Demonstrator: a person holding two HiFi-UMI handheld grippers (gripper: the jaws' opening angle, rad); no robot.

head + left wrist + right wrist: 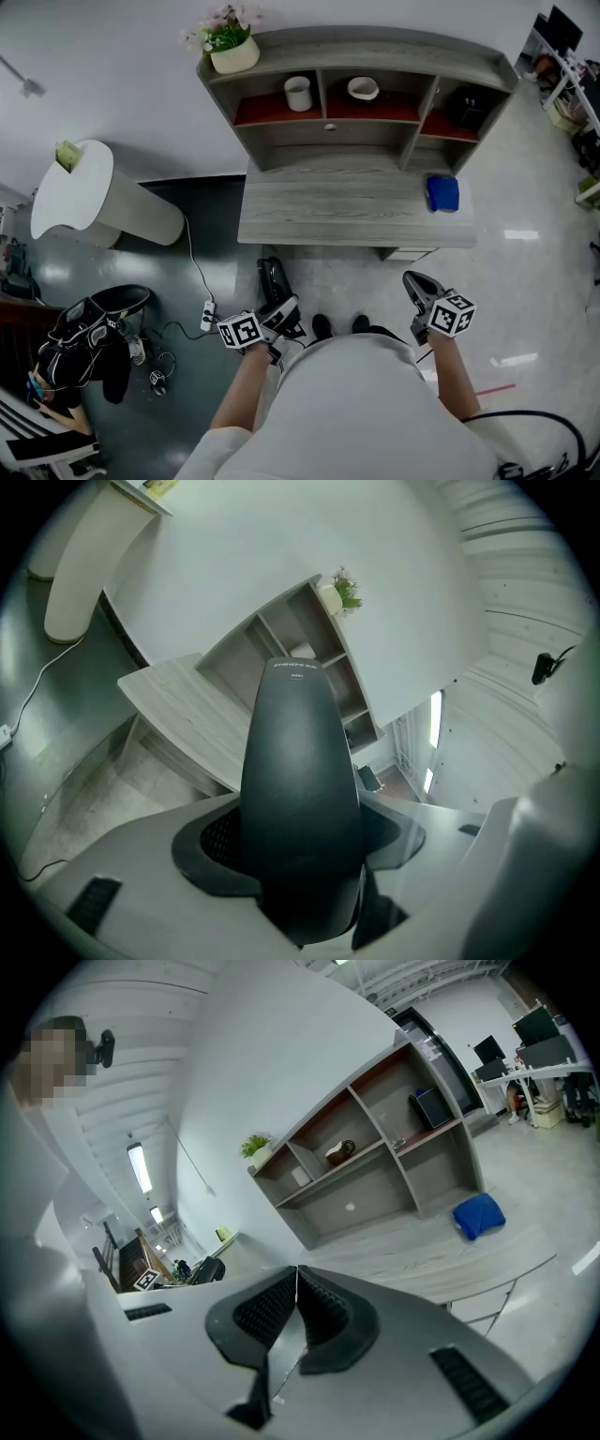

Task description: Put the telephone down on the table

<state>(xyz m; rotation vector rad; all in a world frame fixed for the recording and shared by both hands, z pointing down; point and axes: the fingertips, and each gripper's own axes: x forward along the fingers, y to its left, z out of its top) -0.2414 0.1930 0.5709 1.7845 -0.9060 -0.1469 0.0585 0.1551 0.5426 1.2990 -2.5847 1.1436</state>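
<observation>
A black telephone handset (272,281) stands between the jaws of my left gripper (281,313), which is shut on it in front of the desk's left end. In the left gripper view the handset (298,761) rises upright from the pads and hides the middle of the scene. The grey wooden desk (347,220) lies ahead of me, its top bare apart from a blue object (443,193) at the right. My right gripper (419,284) hangs before the desk's right part, jaws together with nothing in them (295,1307).
A shelf unit on the desk holds a white cup (298,93), a bowl (363,88) and a flower pot (232,47) on top. A white rounded counter (84,192) stands at left. A power strip (207,316) and a black bag (89,328) are on the floor at left.
</observation>
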